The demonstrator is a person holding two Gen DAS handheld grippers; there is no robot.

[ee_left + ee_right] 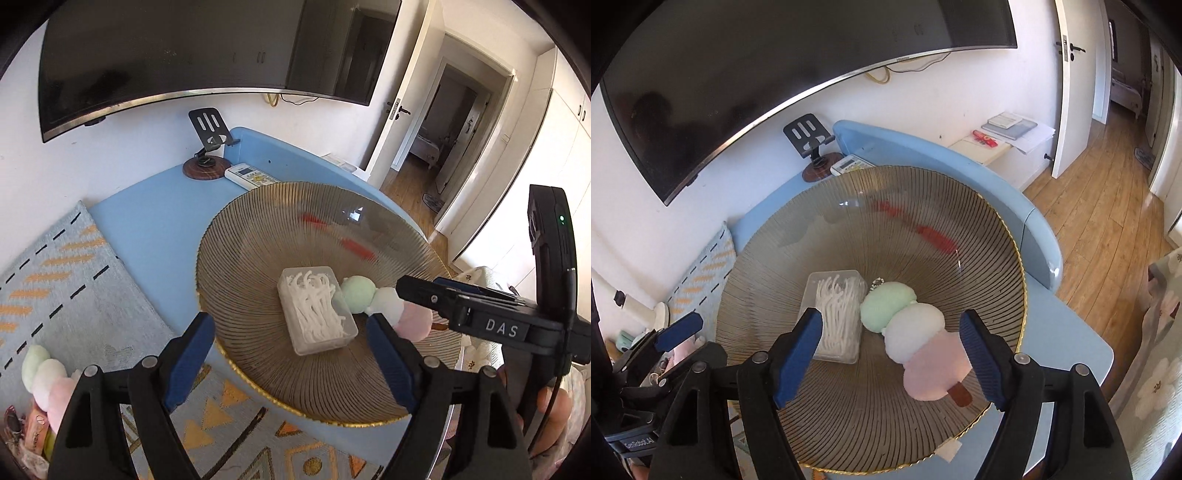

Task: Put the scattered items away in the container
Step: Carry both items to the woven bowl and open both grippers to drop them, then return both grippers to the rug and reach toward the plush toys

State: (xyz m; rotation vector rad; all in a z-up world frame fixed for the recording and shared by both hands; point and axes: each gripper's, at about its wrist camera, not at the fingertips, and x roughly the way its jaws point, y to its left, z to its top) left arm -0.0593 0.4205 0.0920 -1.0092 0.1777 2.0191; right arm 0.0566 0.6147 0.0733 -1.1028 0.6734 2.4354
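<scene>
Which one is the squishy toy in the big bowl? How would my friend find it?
Find the big ribbed glass bowl on the blue table. Inside, beside the clear box of white picks, lies the plush toy: green, white and pink balls on a brown stick.

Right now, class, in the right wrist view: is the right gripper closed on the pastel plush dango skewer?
No: the right gripper is open, and the pastel plush dango skewer lies loose in the ribbed glass plate.
</scene>
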